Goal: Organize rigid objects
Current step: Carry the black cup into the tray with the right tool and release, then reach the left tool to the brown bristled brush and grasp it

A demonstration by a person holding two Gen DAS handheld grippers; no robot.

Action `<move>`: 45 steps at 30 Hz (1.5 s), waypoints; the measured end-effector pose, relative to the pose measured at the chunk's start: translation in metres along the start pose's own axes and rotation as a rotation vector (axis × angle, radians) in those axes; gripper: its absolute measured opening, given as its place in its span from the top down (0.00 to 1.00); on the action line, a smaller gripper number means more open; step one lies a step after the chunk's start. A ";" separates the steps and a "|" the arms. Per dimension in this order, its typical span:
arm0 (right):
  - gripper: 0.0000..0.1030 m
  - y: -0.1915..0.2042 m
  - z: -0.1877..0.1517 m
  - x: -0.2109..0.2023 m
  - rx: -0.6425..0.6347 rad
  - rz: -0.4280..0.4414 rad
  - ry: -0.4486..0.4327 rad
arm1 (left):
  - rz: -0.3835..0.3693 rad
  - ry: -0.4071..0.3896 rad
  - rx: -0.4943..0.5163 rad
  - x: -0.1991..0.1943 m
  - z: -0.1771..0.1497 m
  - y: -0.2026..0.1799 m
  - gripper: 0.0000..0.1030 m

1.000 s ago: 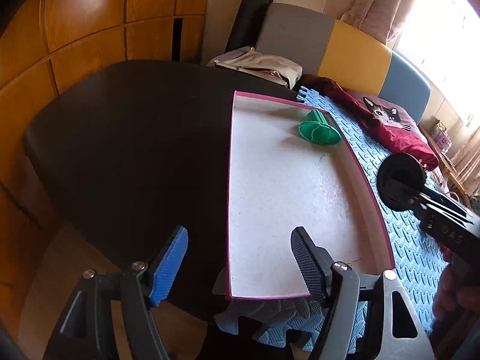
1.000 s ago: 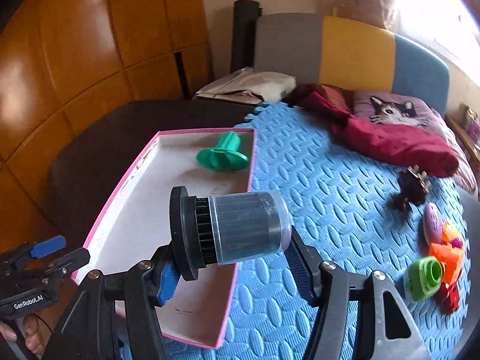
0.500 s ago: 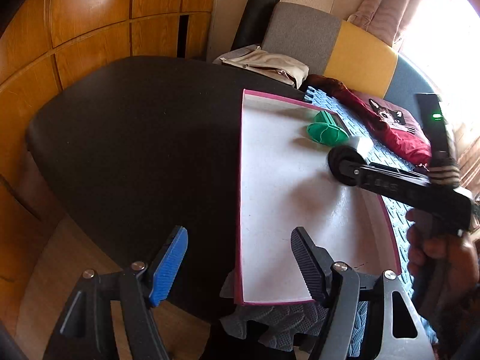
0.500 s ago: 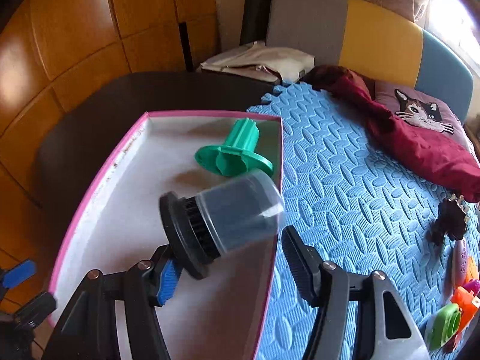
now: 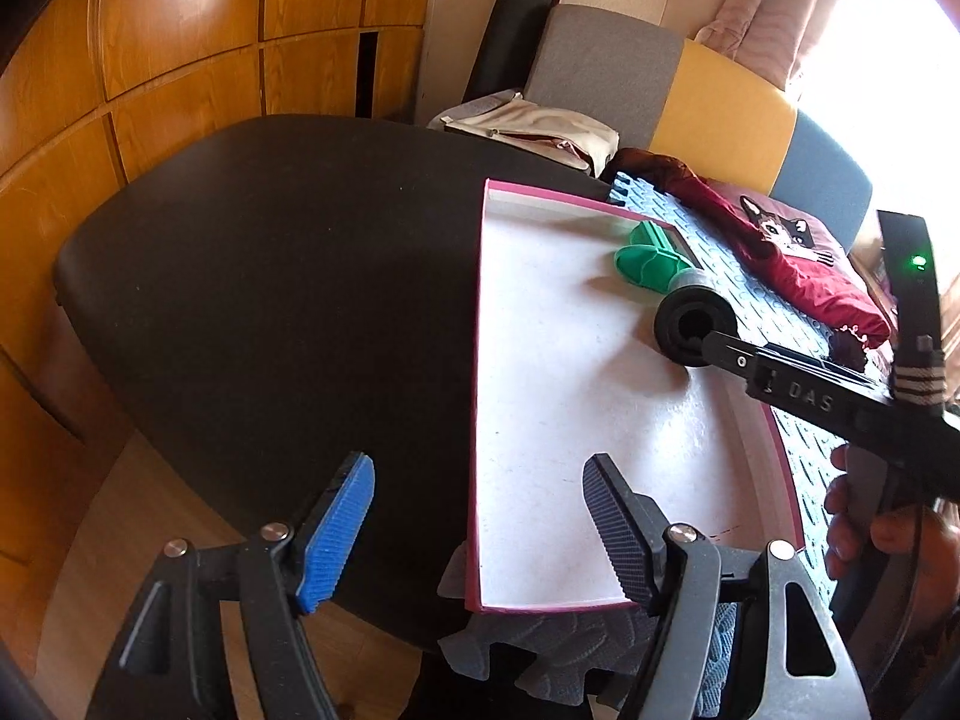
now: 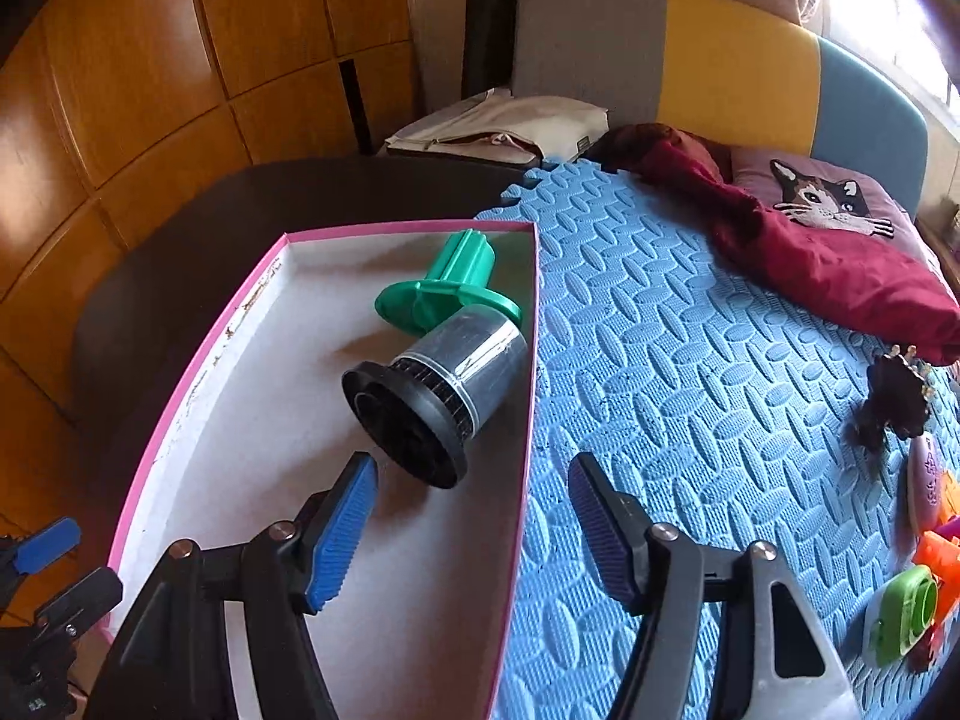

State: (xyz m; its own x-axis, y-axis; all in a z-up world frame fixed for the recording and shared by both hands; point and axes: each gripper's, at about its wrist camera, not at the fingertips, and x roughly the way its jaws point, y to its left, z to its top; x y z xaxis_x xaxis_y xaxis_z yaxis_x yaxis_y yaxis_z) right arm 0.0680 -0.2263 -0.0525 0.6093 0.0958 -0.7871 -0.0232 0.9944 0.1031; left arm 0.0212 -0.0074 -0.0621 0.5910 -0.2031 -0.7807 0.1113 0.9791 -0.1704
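A black-based cylinder with a clear cap [image 6: 444,384] lies on its side in the pink-rimmed white tray [image 6: 198,372], leaning against a green flanged piece [image 6: 450,294]. My right gripper [image 6: 474,498] hangs just behind it with its jaws opening. Neither pad touches the cylinder, which sits just beyond the fingertips. In the left wrist view the cylinder [image 5: 693,324] and the green piece [image 5: 651,261] lie by the tray's [image 5: 540,420] far right side. My left gripper [image 5: 477,474] is open and empty over the tray's near left corner.
The tray straddles a dark table [image 5: 270,270] and a blue foam mat [image 6: 690,360]. On the mat lie a red cloth [image 6: 810,252], a dark brown toy [image 6: 894,402] and several bright toys [image 6: 900,600] at the right edge. A hand [image 5: 870,516] holds the right gripper.
My right gripper carried the cylinder over the tray, lowered and let it go, so it now lies beside the green piece. My left gripper stayed put.
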 end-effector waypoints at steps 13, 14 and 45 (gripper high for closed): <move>0.27 -0.010 -0.020 -0.045 0.034 -0.017 -0.071 | -0.002 -0.018 0.040 -0.011 -0.003 -0.011 0.25; 0.26 -0.013 -0.022 -0.049 0.040 -0.022 -0.078 | -0.005 -0.018 0.043 -0.012 -0.004 -0.012 0.25; 0.22 -0.296 -0.083 -0.158 0.576 -0.469 -0.236 | -0.177 -0.014 0.301 -0.008 0.037 -0.142 0.23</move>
State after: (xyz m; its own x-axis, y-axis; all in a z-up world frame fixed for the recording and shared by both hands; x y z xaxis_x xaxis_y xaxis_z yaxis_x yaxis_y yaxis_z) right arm -0.0874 -0.5319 -0.0090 0.6078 -0.4050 -0.6831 0.6544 0.7427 0.1420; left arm 0.0304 -0.1439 -0.0096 0.5523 -0.3720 -0.7460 0.4427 0.8892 -0.1156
